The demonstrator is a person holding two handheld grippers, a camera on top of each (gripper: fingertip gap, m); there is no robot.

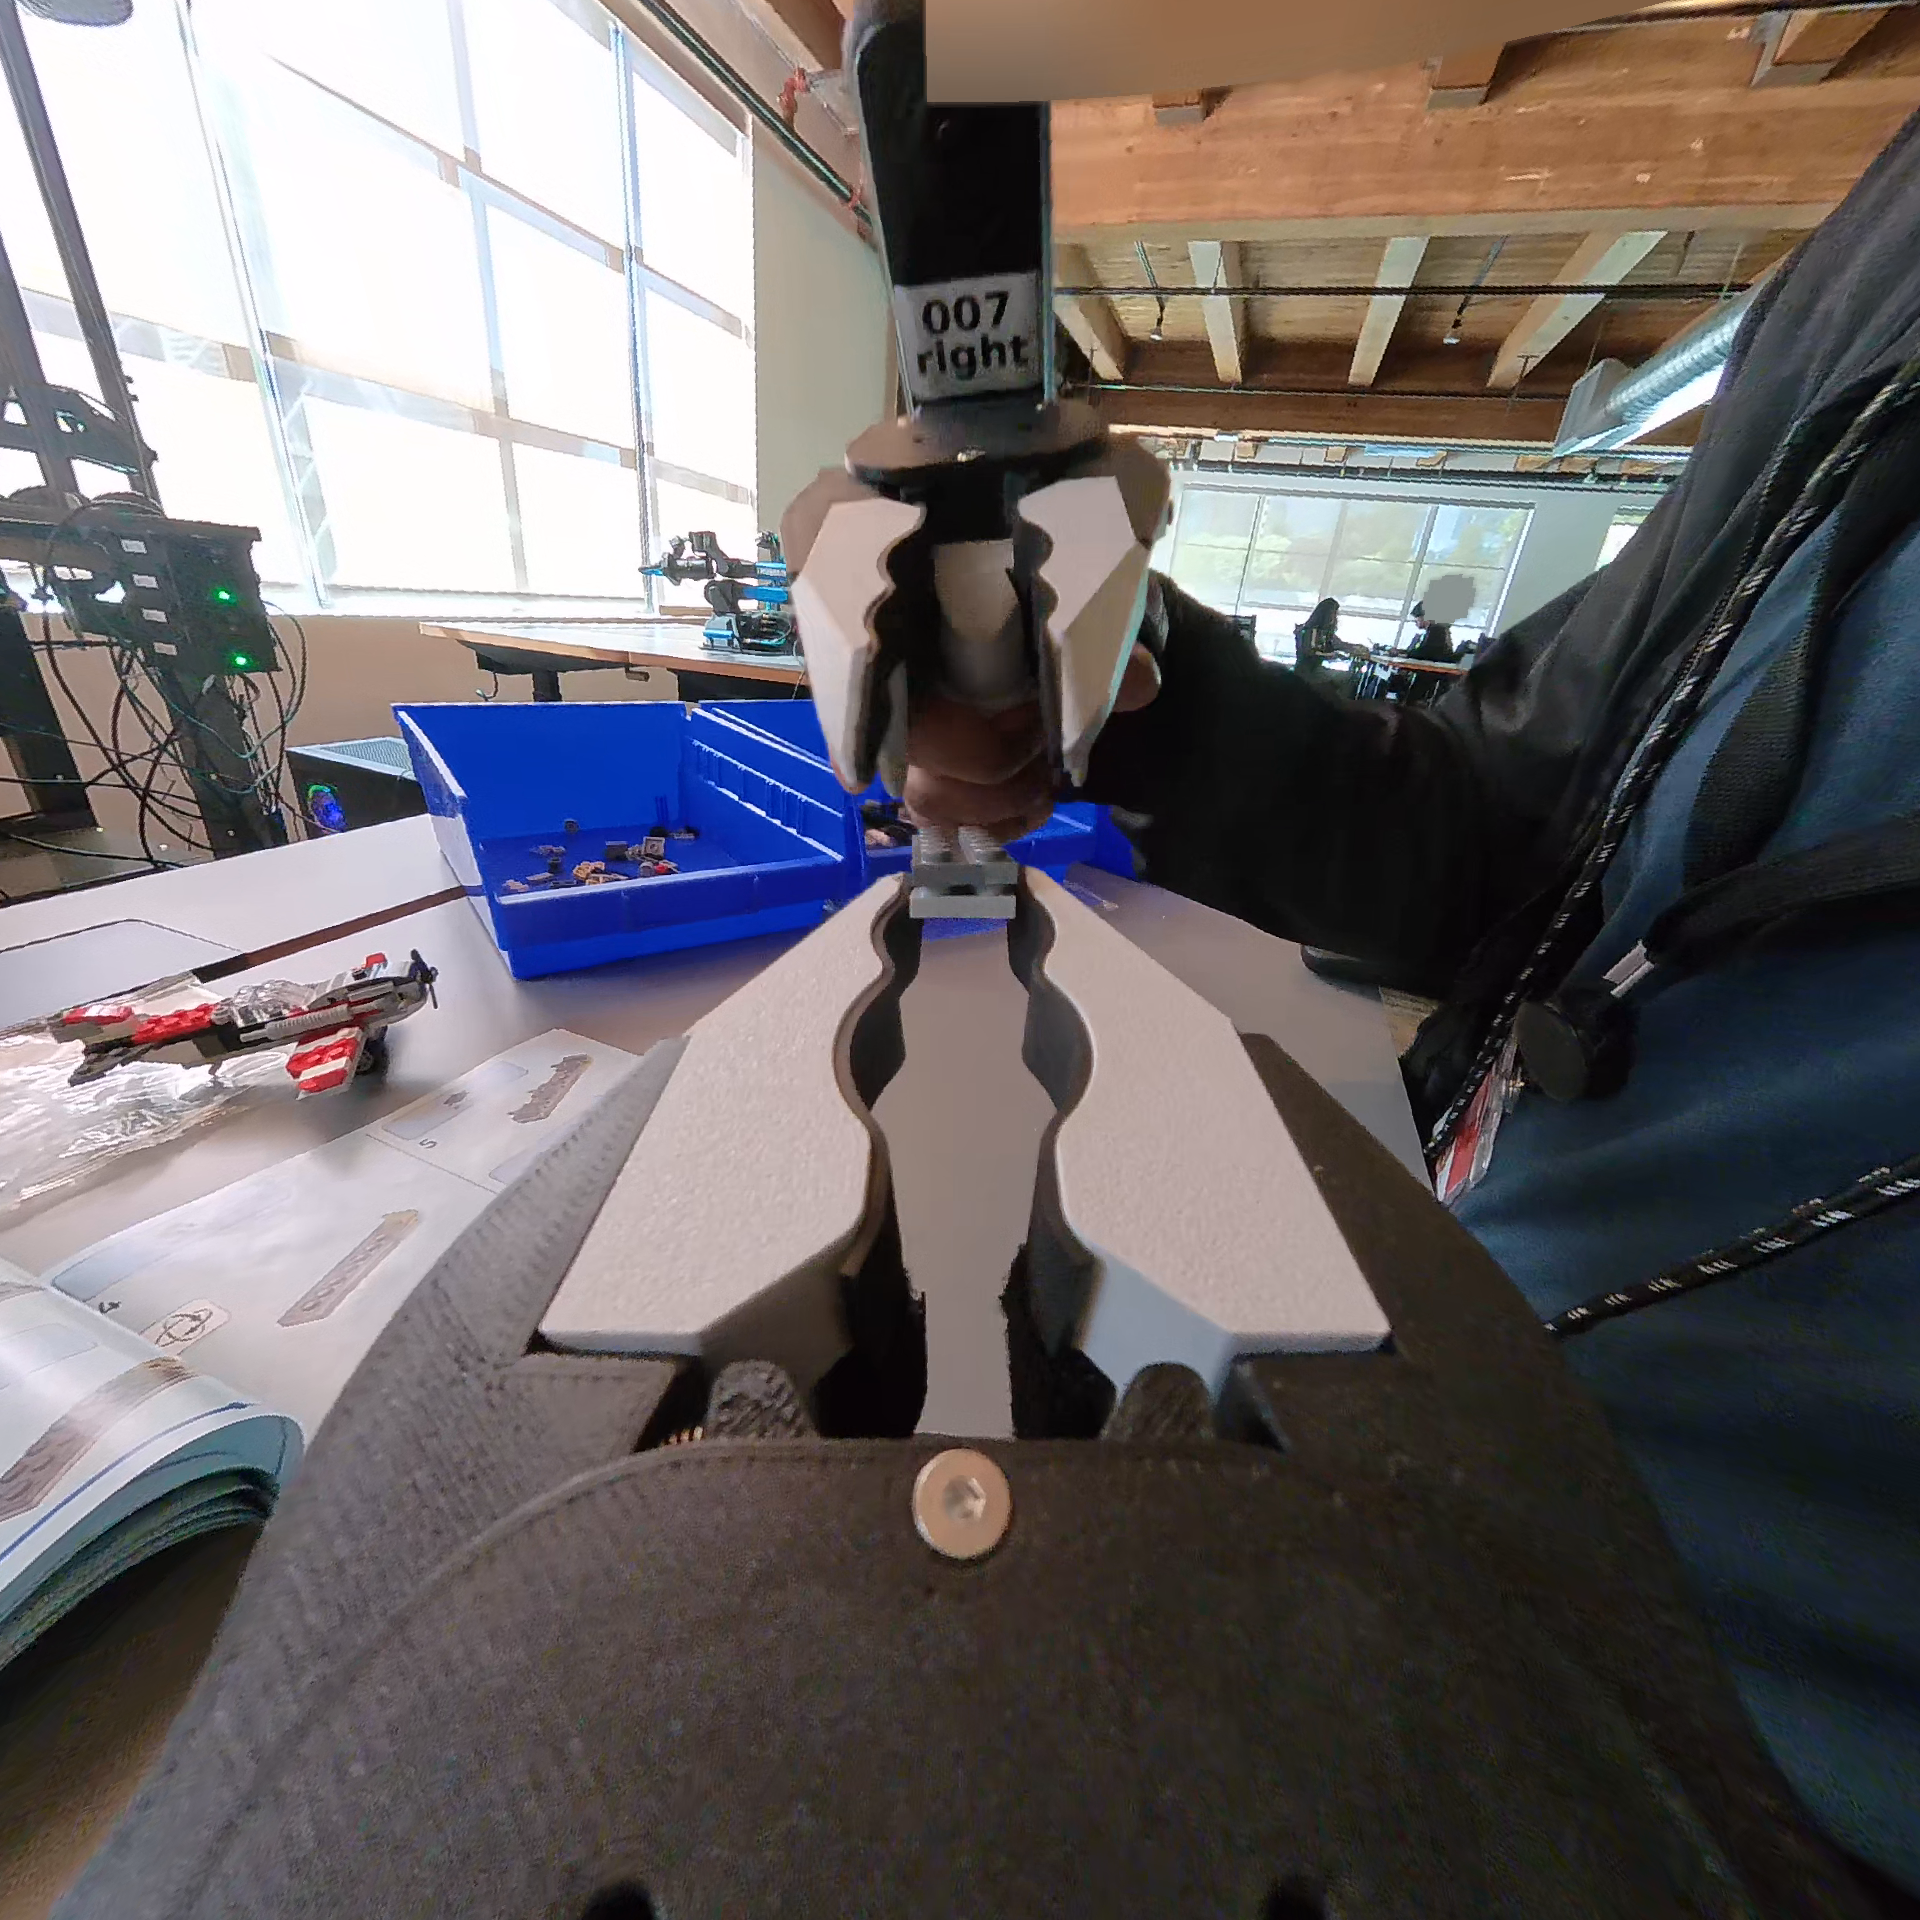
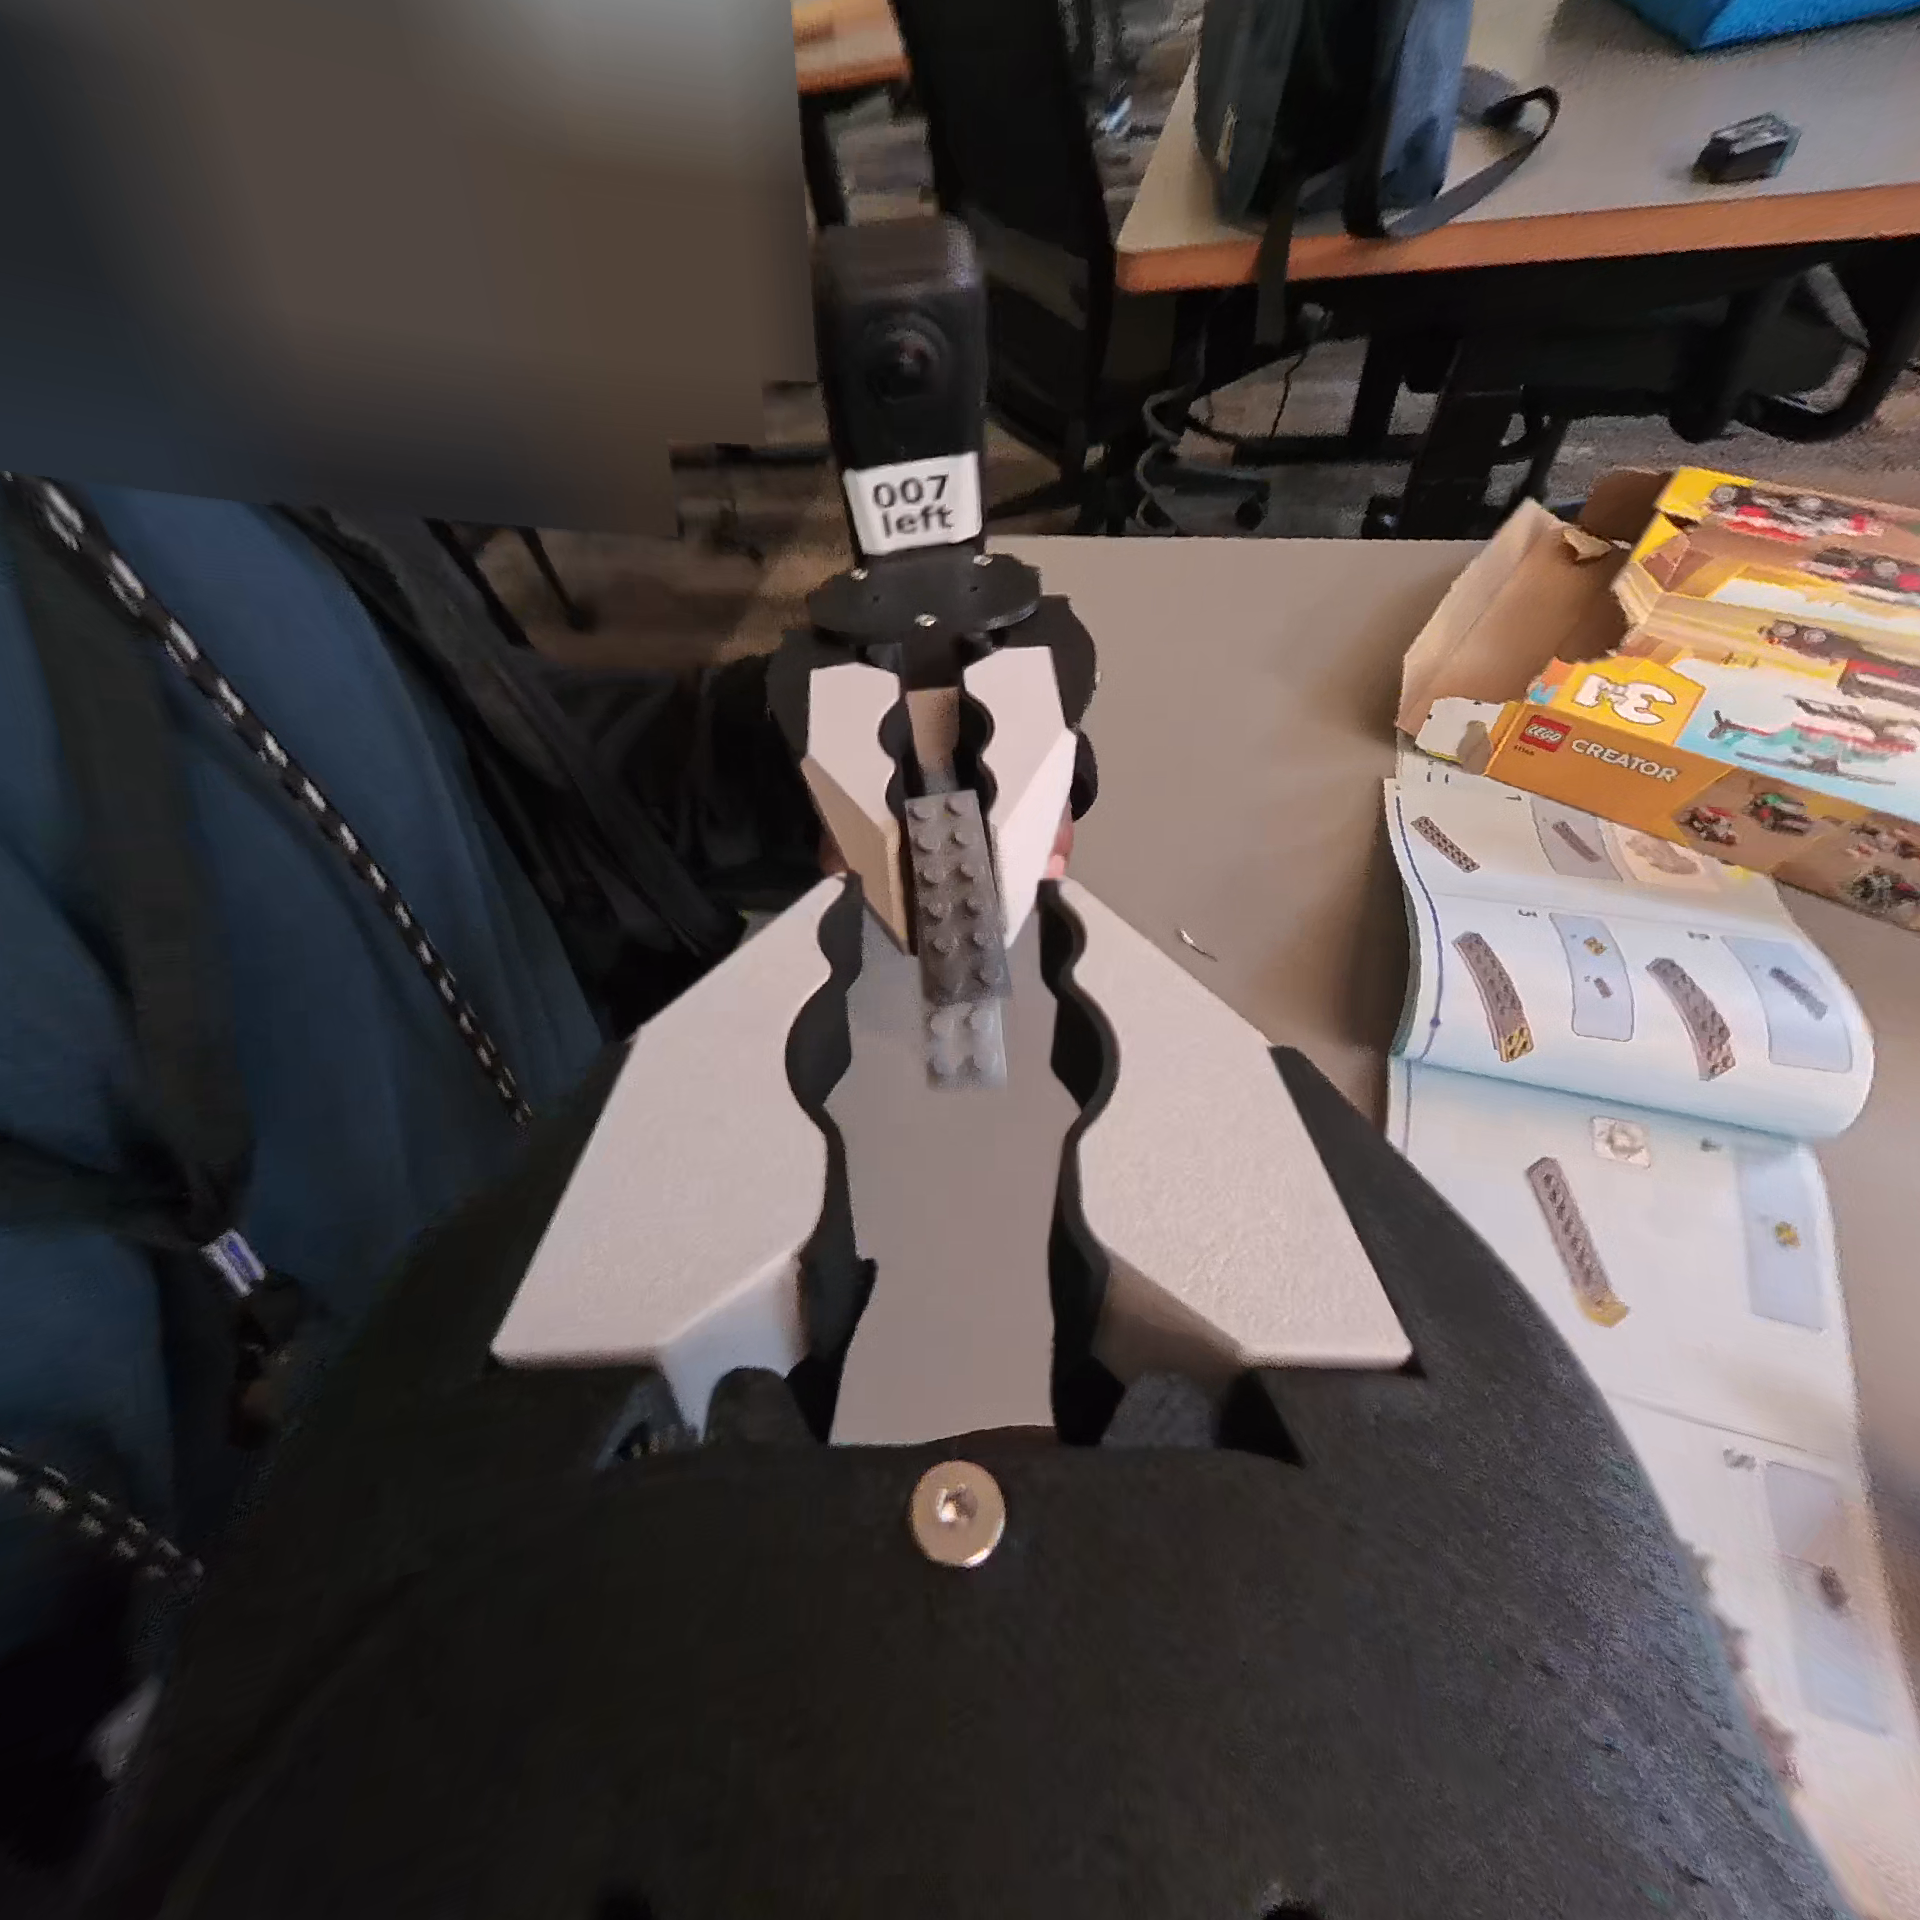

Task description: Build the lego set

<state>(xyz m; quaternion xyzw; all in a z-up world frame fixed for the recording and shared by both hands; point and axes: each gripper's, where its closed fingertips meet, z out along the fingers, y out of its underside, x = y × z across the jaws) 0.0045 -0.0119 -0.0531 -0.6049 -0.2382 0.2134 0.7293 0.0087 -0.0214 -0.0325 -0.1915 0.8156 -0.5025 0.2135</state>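
The left claw [image 1: 961, 883] is clamped on a dark grey plate [image 2: 956, 914], which carries a light grey plate [image 2: 966, 1044] at its near end and is held above the bench [image 2: 1226, 727]. The right claw [image 2: 951, 904] stands apart (holding nothing), flanking the plates. An instruction booklet [image 2: 1621, 997] lies open nearby.

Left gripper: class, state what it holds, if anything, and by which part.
The left gripper is shut on a dark grey studded plate, clamped along its long side edges; a light grey plate sticks out, ungripped.
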